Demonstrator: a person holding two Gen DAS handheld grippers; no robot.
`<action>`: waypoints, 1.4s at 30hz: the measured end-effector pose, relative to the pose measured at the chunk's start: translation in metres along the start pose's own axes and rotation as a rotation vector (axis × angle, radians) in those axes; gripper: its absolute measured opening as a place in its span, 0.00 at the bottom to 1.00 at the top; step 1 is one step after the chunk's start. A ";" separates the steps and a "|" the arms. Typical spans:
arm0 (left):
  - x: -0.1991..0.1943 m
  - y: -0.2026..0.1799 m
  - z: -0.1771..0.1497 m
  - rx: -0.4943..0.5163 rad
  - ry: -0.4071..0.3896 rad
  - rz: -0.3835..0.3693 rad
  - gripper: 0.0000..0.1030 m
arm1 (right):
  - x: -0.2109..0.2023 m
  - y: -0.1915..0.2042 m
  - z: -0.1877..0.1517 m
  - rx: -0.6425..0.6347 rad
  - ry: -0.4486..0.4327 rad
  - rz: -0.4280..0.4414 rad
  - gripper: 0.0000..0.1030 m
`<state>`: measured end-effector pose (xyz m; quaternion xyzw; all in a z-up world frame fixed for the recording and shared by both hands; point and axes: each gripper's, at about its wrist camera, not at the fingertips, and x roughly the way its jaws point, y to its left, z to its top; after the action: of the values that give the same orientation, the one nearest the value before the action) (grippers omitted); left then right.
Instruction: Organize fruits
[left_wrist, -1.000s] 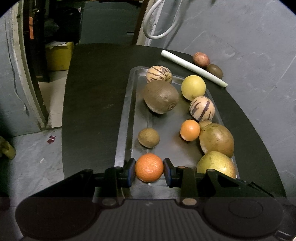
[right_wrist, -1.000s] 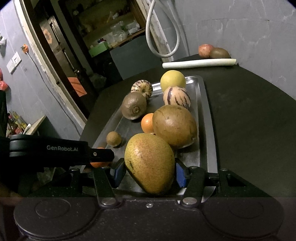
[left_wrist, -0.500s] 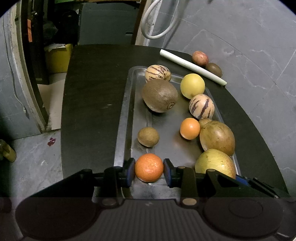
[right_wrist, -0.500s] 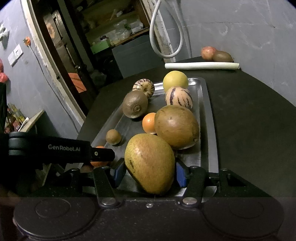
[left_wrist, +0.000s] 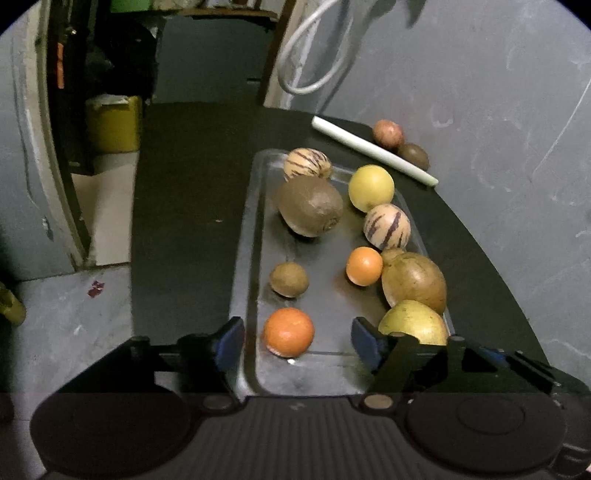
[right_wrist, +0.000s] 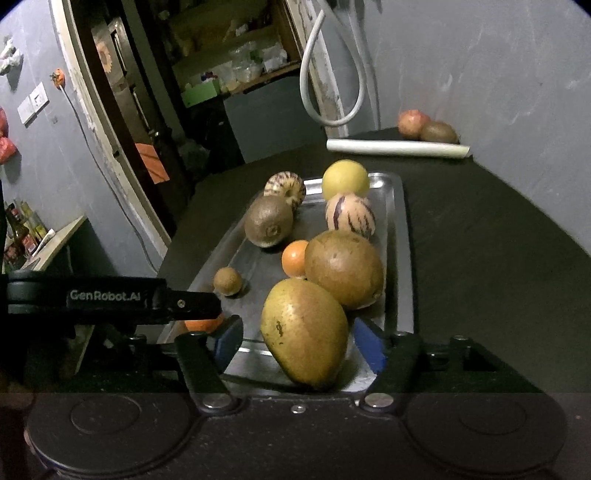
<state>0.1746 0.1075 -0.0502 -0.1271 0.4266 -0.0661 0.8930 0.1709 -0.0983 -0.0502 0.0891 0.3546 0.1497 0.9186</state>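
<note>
Plainly, the dark table (left_wrist: 177, 206) carries a metal tray (left_wrist: 255, 236) of fruit. On its near right end lies the yellow-green mango (right_wrist: 304, 330), between the right gripper (right_wrist: 297, 341) pads, which are opening and clear of the skin; its far side hides part of the brown mango (right_wrist: 343, 273). The left gripper (left_wrist: 297, 341) is likewise opening around the orange (left_wrist: 289, 331) at the near left end, not touching it. From the right wrist view that orange (right_wrist: 203, 324) is mostly covered by the left gripper's black arm. Small brown fruit (left_wrist: 289, 279) sits just beyond it.
</note>
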 end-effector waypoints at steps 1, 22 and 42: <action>-0.005 0.001 -0.002 -0.004 -0.008 0.004 0.72 | -0.005 0.000 0.000 0.000 -0.008 -0.003 0.70; -0.115 0.004 -0.046 -0.006 -0.196 0.061 0.99 | -0.119 0.020 -0.019 -0.022 -0.248 -0.085 0.98; -0.158 0.000 -0.100 0.050 -0.209 0.100 0.99 | -0.165 0.024 -0.061 -0.058 -0.210 -0.124 0.99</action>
<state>-0.0021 0.1264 0.0068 -0.0894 0.3353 -0.0186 0.9377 0.0082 -0.1283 0.0146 0.0559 0.2567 0.0927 0.9604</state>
